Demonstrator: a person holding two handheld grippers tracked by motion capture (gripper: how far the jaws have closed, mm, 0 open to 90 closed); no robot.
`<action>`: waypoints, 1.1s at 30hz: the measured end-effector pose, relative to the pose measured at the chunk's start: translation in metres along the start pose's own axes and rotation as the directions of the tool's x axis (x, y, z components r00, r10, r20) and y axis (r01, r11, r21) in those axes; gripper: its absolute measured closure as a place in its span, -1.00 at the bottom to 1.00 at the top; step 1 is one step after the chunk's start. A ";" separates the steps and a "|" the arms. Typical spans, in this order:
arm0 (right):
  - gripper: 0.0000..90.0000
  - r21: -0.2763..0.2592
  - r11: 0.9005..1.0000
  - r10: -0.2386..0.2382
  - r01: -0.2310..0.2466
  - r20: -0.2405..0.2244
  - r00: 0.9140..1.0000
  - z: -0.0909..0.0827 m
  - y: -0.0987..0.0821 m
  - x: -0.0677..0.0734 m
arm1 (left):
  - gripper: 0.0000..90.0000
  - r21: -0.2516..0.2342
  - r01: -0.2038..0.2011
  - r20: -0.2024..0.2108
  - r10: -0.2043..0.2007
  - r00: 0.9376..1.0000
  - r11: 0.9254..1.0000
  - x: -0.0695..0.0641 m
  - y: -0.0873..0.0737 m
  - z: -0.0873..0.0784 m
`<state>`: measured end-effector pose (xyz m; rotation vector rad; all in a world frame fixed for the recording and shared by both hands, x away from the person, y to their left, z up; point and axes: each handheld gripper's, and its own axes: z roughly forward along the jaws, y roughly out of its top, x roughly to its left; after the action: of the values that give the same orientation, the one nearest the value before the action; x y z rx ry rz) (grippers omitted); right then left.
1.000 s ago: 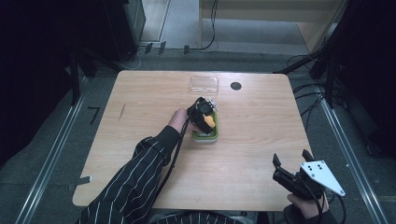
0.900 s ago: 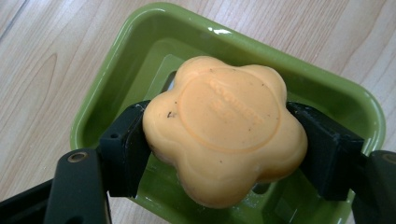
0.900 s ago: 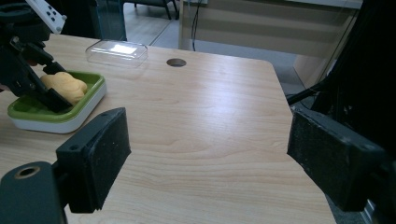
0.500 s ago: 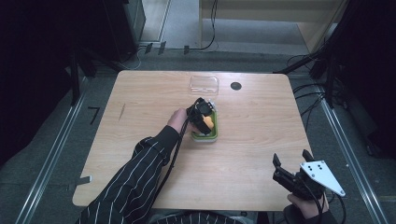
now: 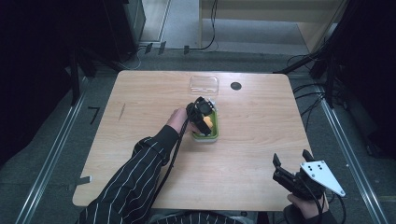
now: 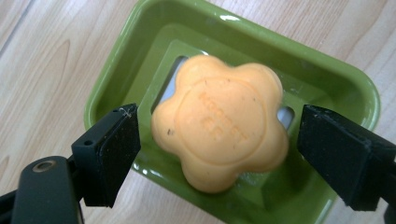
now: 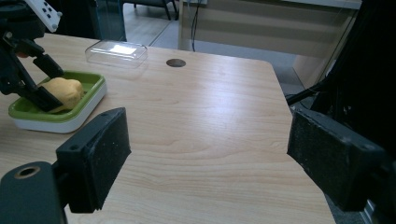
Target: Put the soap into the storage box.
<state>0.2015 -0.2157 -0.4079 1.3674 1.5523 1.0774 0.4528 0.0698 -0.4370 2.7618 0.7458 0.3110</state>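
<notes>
Soap (image 6: 219, 122): orange, flower-shaped, embossed top, in green dish (image 6: 327, 84).

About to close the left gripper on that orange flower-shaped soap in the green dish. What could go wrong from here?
The left gripper stands open astride the orange flower-shaped soap, whose lobed edge may let it slip or twist. Its jaws sit low by the green dish, so one could catch the wall and drag the dish. The clear plastic lid lies just beyond, so a shoved dish may hit it.

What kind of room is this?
Probably a lab or workshop for recording tasks: a bare wooden table, cables on the grey floor, and a soap in a green dish as practice props.
</notes>
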 end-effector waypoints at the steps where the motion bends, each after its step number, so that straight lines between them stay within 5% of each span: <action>1: -0.70 0.000 1.000 0.000 0.000 0.000 1.000 0.000 0.000 0.000 | -0.71 0.006 0.000 -0.007 0.000 1.000 1.000 0.000 0.000 -0.001; 10: -0.70 -0.001 1.000 0.000 0.000 0.000 1.000 0.000 0.000 0.000 | -0.90 0.036 0.025 -0.013 -0.025 1.000 0.999 0.000 -0.006 -0.014; 33: -0.70 -0.003 1.000 0.000 0.000 -0.008 1.000 0.002 0.001 0.002 | -1.00 0.109 0.094 -0.033 -0.091 0.995 0.990 0.003 -0.046 -0.037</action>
<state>0.2039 -0.2133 -0.4076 1.3630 1.5563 1.0864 0.4240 0.1168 -0.4159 2.8196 0.9220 0.2984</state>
